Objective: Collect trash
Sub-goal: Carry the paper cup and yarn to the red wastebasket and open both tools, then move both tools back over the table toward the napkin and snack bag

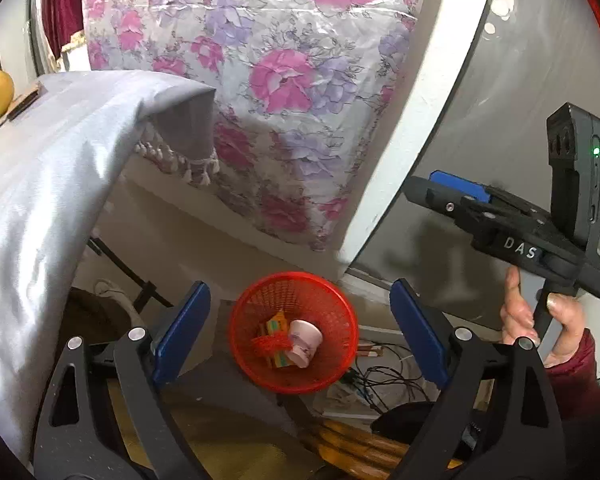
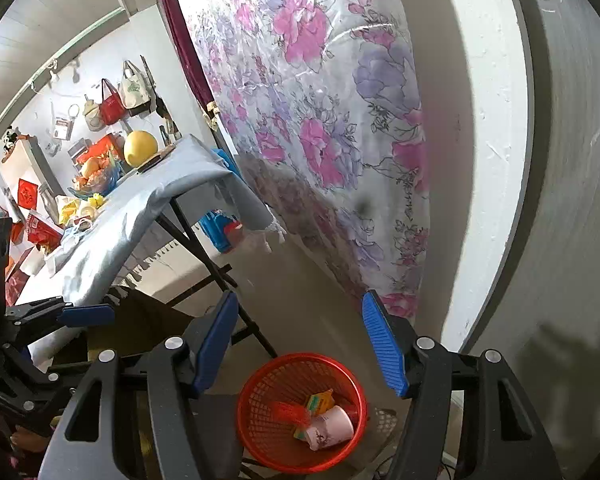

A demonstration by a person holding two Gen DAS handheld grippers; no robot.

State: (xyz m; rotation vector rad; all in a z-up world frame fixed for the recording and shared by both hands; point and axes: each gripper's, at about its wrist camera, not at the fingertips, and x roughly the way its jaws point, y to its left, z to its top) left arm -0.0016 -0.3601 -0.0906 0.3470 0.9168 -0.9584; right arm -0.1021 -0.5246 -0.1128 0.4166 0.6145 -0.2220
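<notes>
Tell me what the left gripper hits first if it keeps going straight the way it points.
Most likely the red mesh basket, which sits between the open fingers of the left gripper, with the pink cup and other trash inside. Nothing shows in between, though depth is hard to judge.

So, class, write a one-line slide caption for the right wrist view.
Open right gripper above a red mesh basket holding a pink paper cup, yellow-green packet and red netting.

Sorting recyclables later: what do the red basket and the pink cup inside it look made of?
The red basket looks like moulded plastic: glossy, open mesh walls. The pink cup, lying on its side, seems paper or thin plastic: matte with a printed pattern; I can't tell which.
</notes>
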